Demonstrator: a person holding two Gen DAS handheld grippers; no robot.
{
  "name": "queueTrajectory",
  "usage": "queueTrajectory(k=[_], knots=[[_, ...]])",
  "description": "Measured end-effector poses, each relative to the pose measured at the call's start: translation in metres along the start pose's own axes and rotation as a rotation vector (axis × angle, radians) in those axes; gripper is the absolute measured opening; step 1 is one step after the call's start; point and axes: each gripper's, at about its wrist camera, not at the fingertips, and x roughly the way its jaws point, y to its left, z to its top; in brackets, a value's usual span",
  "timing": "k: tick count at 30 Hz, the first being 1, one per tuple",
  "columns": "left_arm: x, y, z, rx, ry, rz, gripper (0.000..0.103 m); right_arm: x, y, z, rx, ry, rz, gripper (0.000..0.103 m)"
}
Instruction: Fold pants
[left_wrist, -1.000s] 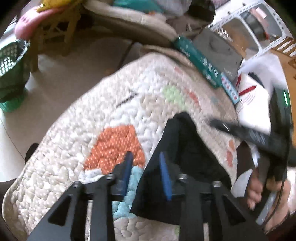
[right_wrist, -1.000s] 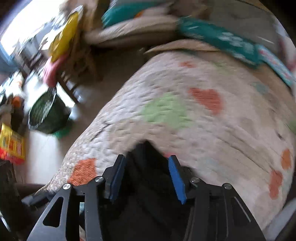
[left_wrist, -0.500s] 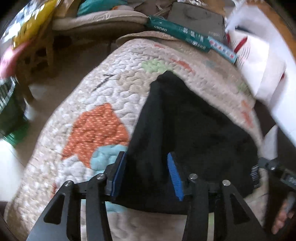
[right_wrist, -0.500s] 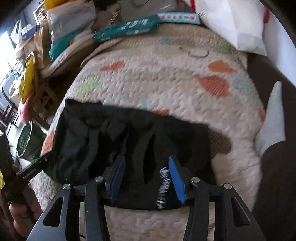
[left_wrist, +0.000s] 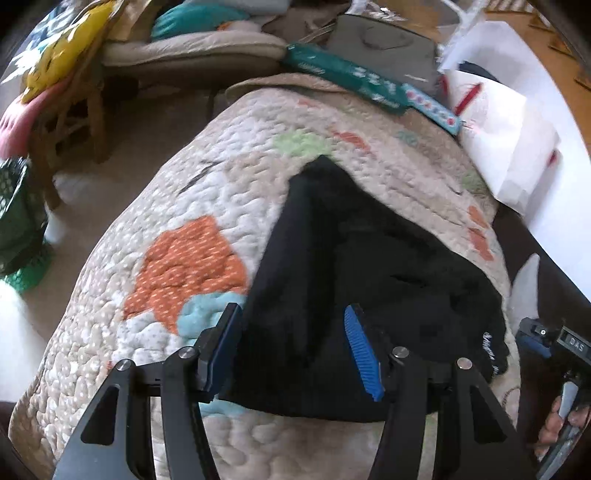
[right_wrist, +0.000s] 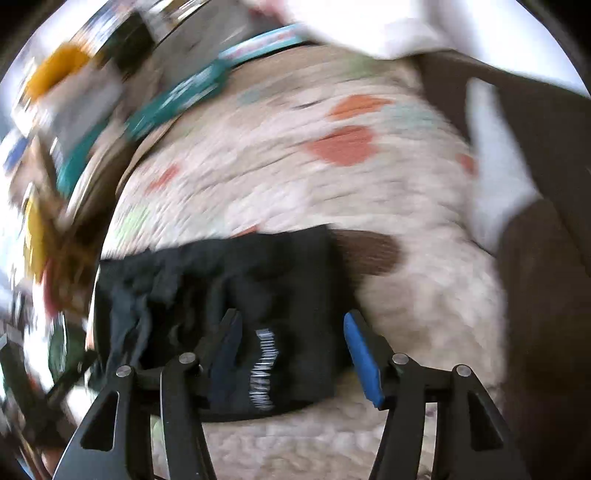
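Note:
The black pants (left_wrist: 362, 266) lie folded into a compact dark bundle on the quilted blanket (left_wrist: 207, 192). My left gripper (left_wrist: 295, 343) is open, its blue pads over the bundle's near left edge, holding nothing. In the right wrist view the pants (right_wrist: 258, 295) show white lettering on the near edge. My right gripper (right_wrist: 295, 350) is open and empty above that lettered end. The right gripper's body (left_wrist: 554, 347) shows at the far right of the left wrist view, held by a hand.
A teal box (left_wrist: 351, 77) and a grey case (left_wrist: 384, 48) lie at the blanket's far edge. White paper bags (left_wrist: 506, 122) stand at the right. A wooden chair (left_wrist: 70, 114) and a green basket (left_wrist: 18, 221) stand on the floor at left. The right wrist view is motion-blurred.
Both grippers have drawn back and opened wider over the pants. The bundle has stayed flat on the blanket. The right wrist view has swung, blurring the room.

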Motion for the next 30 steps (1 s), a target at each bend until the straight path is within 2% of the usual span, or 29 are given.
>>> queueTrajectory(k=[4,8,12,16,19,20,22,26,30], knots=[[-0.001,-0.024,-0.01,0.084,0.013,-0.035,0.057,0.011,-0.025,-0.011,0.149,0.036,0.038,0.062],[-0.001,-0.049,-0.028,0.175,0.042,-0.1,0.057,0.028,-0.024,-0.02,0.197,0.083,0.071,0.062],[-0.002,-0.07,-0.038,0.255,0.03,-0.1,0.057,0.04,-0.027,-0.036,0.251,0.121,0.114,0.063],[0.001,-0.064,-0.029,0.183,0.069,-0.145,0.057,0.045,-0.024,-0.037,0.273,0.073,0.131,0.065],[-0.003,-0.069,-0.002,0.151,0.072,-0.215,0.057,0.046,-0.028,-0.038,0.342,0.04,0.153,0.066],[-0.005,-0.079,0.011,0.165,0.05,-0.223,0.058,0.045,-0.031,-0.042,0.379,0.014,0.165,0.066],[0.006,-0.104,0.029,0.24,0.069,-0.228,0.063,0.041,-0.033,-0.053,0.414,-0.049,0.175,0.065],[0.046,-0.179,0.061,0.463,0.097,-0.188,0.063,0.04,-0.021,-0.054,0.34,-0.08,0.144,0.067],[0.103,-0.247,0.069,0.58,0.249,-0.239,0.063,0.043,-0.03,-0.052,0.397,-0.084,0.198,0.067]])
